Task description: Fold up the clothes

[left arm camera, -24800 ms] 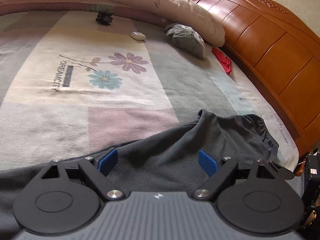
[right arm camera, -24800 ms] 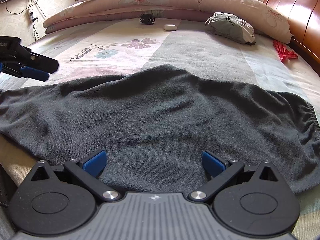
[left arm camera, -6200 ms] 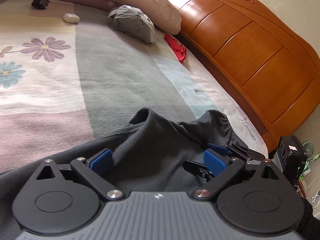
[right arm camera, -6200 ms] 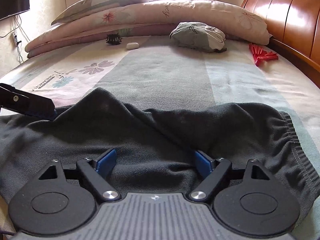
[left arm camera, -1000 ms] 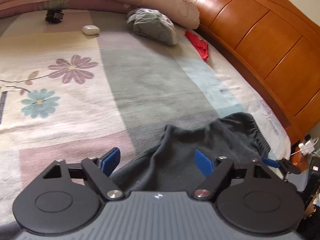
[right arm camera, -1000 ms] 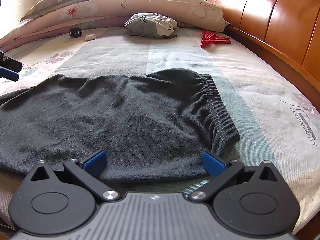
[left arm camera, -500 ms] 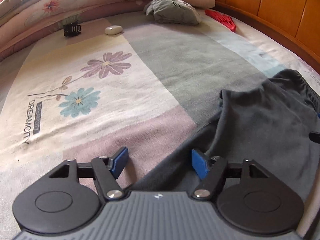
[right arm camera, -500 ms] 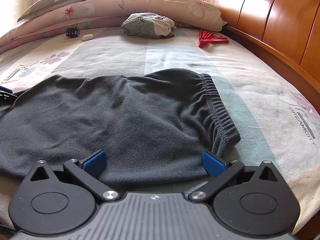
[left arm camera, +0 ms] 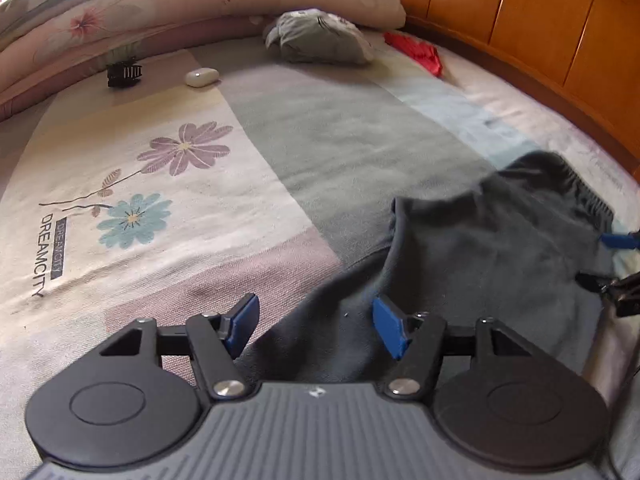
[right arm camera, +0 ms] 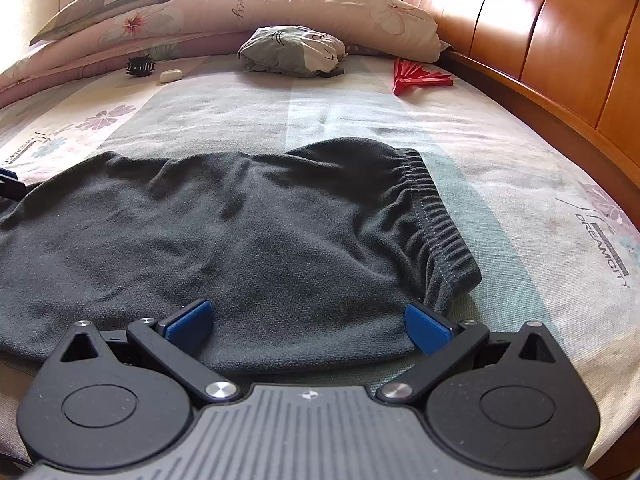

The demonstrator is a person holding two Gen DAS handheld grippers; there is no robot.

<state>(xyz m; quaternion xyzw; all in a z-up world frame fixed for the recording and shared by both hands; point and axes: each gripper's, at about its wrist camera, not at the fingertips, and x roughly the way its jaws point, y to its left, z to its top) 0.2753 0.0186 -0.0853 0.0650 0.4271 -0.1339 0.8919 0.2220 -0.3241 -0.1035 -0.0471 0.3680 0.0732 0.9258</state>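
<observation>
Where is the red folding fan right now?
The red folding fan lies on the bed's far right side in the right wrist view, beside the wooden headboard and right of the grey bundled cloth.

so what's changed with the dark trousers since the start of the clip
The dark trousers lay spread wide across the bed; now they are doubled into a shorter stack, waistband at the right. Left gripper is closing over their edge, gripping nothing. Pillows, red fan unmoved.

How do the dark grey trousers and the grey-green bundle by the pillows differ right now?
The dark grey trousers lie spread nearly flat at the near edge of the bed, elastic waistband showing; the grey-green bundle sits bunched in a lump at the far end. The trousers are plain and darker; the bundle is paler with printed marks. Both rest on the bedsheet, ungripped.
</observation>
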